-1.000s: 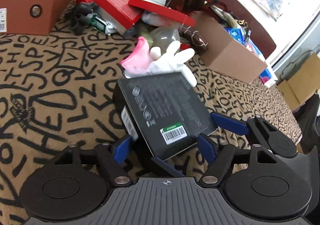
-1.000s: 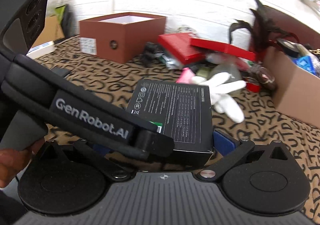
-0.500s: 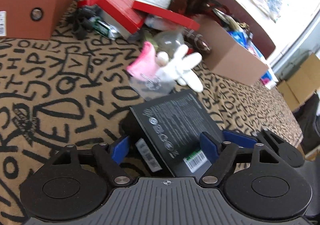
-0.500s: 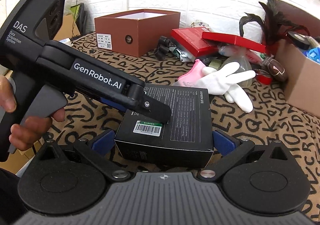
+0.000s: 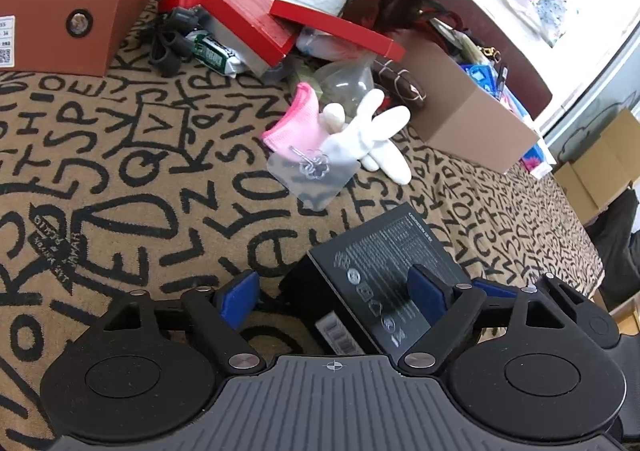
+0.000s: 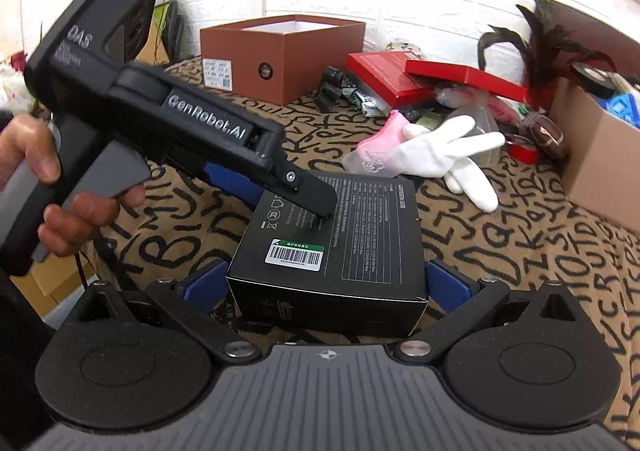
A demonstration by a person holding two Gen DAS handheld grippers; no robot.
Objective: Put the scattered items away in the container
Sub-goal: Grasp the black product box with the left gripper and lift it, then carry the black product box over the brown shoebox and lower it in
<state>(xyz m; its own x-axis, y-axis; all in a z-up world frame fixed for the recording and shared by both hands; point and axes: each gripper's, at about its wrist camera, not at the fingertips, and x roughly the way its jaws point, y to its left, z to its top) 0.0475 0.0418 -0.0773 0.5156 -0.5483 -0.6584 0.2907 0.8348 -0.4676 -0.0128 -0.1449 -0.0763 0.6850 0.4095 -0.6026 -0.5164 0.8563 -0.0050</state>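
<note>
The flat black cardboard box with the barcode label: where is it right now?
The black box lies on the letter-patterned cloth, centre-low in the right wrist view between the right tongs, nearer than the white glove.

Flat box (image 6: 332, 243) on the table (image 5: 120, 171) nearest the cameras, glove (image 6: 436, 155) behind it, open shoebox (image 6: 284, 51) far back left — cardboard box (image 6: 600, 155) right.

We read "GenRobot.AI" along the body of the left gripper (image 6: 298, 195), and "DAS" on its rear housing. The black box (image 6: 340, 239) carries a green-and-white barcode sticker (image 6: 297, 251) and fine white print too small to read. The cloth (image 5: 120, 171) is covered in large black letters.
</note>
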